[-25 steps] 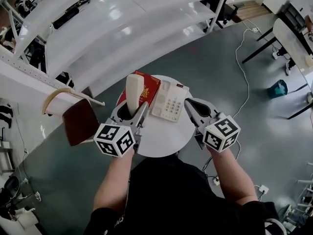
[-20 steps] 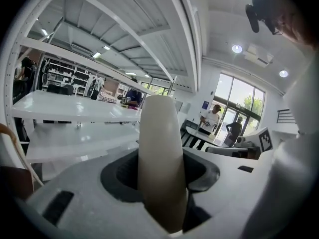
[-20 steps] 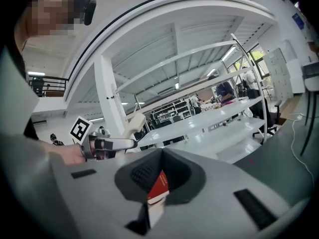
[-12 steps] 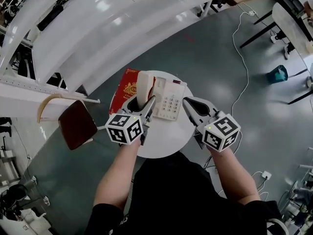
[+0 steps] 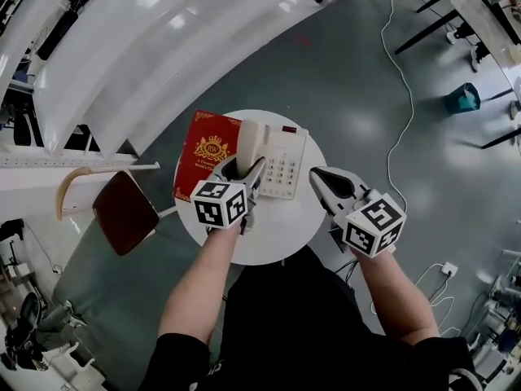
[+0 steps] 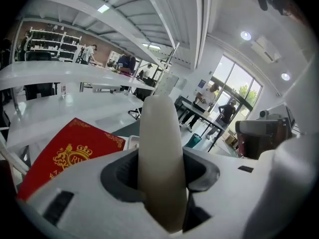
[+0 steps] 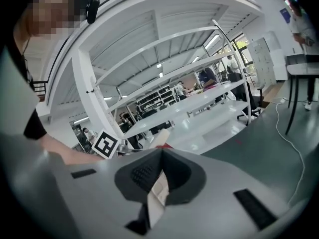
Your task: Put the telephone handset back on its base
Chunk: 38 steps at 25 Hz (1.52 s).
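Observation:
The cream telephone handset (image 5: 248, 139) is clamped in my left gripper (image 5: 242, 168) and sits over the left side of the white telephone base (image 5: 285, 165), next to its keypad. I cannot tell whether it touches the cradle. In the left gripper view the handset (image 6: 159, 148) stands upright and fills the gap between both jaws of the left gripper (image 6: 160, 172). My right gripper (image 5: 317, 174) hovers just right of the base with its jaws together and nothing held. In the right gripper view the right gripper (image 7: 160, 156) shows tips that meet, with a sliver of the base behind them.
The phone stands on a small round white table (image 5: 277, 230). A red book (image 5: 203, 155) lies at its left edge and overhangs it. A brown chair (image 5: 124, 210) stands left of the table. A white cable (image 5: 404, 96) and a teal bin (image 5: 464, 98) are on the grey floor.
My left gripper has carried the handset to the right, from above the red book to above the left side of the base. The right gripper has barely moved.

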{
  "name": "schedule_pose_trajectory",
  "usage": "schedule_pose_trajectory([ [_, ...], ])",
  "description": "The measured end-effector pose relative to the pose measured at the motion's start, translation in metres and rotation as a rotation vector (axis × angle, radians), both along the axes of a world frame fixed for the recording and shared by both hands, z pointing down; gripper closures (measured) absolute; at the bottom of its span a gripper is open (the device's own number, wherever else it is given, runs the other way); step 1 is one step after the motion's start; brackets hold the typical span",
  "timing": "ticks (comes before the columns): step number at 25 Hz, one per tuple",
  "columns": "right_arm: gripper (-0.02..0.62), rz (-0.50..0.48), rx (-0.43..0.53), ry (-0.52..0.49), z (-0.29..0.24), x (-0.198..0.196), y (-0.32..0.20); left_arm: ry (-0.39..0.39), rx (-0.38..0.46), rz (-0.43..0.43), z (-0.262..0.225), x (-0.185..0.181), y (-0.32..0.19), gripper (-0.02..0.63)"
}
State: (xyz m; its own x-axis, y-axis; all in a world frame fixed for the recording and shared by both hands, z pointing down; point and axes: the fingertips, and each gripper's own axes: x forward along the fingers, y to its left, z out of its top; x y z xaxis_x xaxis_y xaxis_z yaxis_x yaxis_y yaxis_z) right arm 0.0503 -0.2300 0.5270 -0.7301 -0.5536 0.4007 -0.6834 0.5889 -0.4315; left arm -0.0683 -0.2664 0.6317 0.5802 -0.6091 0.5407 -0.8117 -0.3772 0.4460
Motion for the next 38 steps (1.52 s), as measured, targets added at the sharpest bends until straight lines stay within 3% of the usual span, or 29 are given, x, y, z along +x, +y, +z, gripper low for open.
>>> schedule_pose_trajectory([
  [7,0.589,0.018,-0.031,-0.006,0.014,0.002,0.002,-0.022,-0.070,0.020,0.032,-0.002,0.003,0.402],
  [17,0.589,0.045,-0.072,-0.015,0.028,0.005,0.016,-0.175,-0.207,0.039,0.081,-0.001,0.008,0.400],
  [24,0.589,0.065,-0.080,-0.021,0.032,0.013,0.023,-0.235,-0.265,-0.019,0.091,-0.004,0.000,0.400],
  [32,0.589,0.077,-0.095,-0.036,0.037,0.016,0.027,-0.329,-0.311,0.035,0.092,-0.004,-0.002,0.400],
  [38,0.589,0.063,-0.099,-0.047,0.038,0.009,0.030,-0.338,-0.349,0.051,0.091,-0.004,-0.003,0.399],
])
